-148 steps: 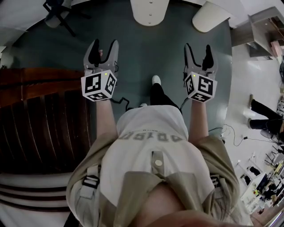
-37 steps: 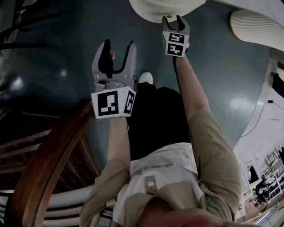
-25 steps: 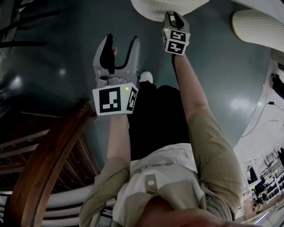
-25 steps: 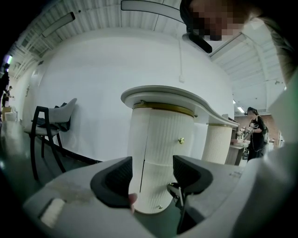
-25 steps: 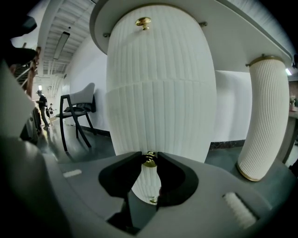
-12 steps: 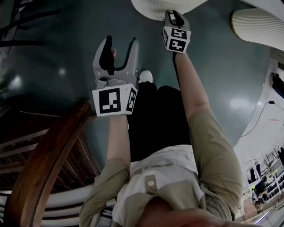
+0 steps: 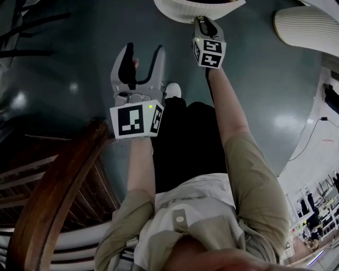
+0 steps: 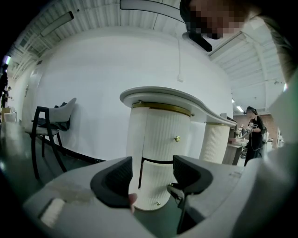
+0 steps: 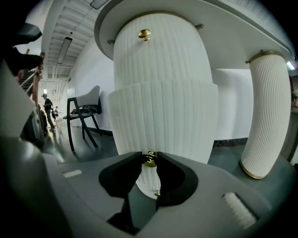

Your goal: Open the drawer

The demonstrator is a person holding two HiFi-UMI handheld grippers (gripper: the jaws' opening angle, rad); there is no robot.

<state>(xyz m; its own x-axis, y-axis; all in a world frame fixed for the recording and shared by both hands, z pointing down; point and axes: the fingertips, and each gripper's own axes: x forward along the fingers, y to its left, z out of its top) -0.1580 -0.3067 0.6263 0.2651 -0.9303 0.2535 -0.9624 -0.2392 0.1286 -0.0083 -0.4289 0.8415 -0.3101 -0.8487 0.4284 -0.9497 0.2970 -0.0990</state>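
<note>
**A:** What does the head view show?
**B:** The left tongs [image 7: 139, 53] hang released over the floor [image 7: 63, 79], well apart from the white ribbed pedestal [image 7: 183, 11] at the top edge. The right tongs [image 7: 204, 21] reach up to that pedestal.

**A:** And the left gripper view?
**B:** Its jaws stand apart with nothing between them. The pedestal is only seen beyond them.

**A:** The right gripper view?
**B:** Here the jaws are clenched on the brass knob [image 9: 149, 161] of the drawer [image 9: 163, 116]. The drawer is the middle section of the pedestal, under the rounded end of the worktop [image 9: 233, 32]. Its front seems to stand a little forward of the section above.

**A:** How to pull well?
**B:** I think the grip must be firm and the pull straight back along the drawer's own line, not downward or sideways. The knob is small and round, so it can slip out.
</note>
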